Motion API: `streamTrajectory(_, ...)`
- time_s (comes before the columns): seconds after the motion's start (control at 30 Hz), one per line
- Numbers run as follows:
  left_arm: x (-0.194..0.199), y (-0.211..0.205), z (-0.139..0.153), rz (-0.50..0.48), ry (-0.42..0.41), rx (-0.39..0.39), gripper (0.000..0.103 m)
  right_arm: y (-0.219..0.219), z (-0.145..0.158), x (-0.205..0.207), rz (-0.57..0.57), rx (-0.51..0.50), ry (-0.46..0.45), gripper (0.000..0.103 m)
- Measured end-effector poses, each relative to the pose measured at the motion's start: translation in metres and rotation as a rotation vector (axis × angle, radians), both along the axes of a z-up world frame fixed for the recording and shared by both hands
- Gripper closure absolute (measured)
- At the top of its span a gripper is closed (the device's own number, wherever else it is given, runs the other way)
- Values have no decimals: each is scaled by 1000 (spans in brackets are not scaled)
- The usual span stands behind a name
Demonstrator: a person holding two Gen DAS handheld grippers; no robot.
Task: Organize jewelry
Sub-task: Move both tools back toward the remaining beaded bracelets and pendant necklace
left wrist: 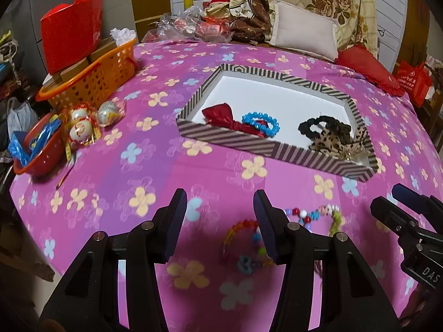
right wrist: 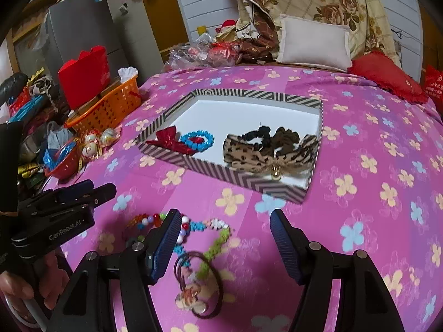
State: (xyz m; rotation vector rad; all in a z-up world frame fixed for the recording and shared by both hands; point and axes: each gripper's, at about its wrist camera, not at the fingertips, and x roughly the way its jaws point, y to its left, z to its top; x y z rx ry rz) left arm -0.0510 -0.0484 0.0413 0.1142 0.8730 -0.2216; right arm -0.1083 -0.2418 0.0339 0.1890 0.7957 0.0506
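A striped tray (left wrist: 229, 137) (right wrist: 218, 170) on the pink flowered bedcover holds a red bow (left wrist: 221, 114) (right wrist: 169, 139), a blue bead bracelet (left wrist: 261, 123) (right wrist: 198, 139), a black scrunchie (left wrist: 318, 126) (right wrist: 259, 134) and a leopard bow (left wrist: 332, 141) (right wrist: 265, 156). In front of the tray lie a colourful bead bracelet (left wrist: 243, 242) (right wrist: 144, 221), a bead necklace (left wrist: 318, 217) (right wrist: 210, 229) and a brown hair tie with a charm (right wrist: 199, 285). My left gripper (left wrist: 220, 221) is open just above the bead bracelet. My right gripper (right wrist: 223, 240) is open above the hair tie.
An orange basket (left wrist: 91, 77) (right wrist: 110, 108), a red box (left wrist: 72, 33), wrapped candies (left wrist: 83, 127) and a red bowl (left wrist: 36, 149) stand at the left edge. Pillows (left wrist: 304, 33) and clutter lie at the far side.
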Motion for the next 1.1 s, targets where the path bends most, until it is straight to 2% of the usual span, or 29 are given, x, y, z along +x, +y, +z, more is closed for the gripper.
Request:
streamTrajectory(0.23, -15, 12, -1, 9, 4, -6, 53, 8, -3, -19, 11, -13, 7, 39)
streamTrajectory(0.27, -17, 12, -1, 9, 4, -6, 50, 8, -3, -20, 12, -15, 7, 39)
streamTrajectory(0.3, -19, 13, -1, 8, 4, -9, 42, 10, -3, -23, 13, -19, 7, 39)
streamTrajectory(0.33, -19, 13, -1, 6, 2, -12, 39, 11, -3, -25, 15, -25, 7, 39)
streamTrajectory(0.67, -38, 26, -3, 11, 7, -19, 39, 12, -6, -45, 17, -26, 11, 39)
streamTrajectory(1.1, -49, 60, -30, 32, 100, -53, 39, 3, -26, -71, 30, -19, 39, 39)
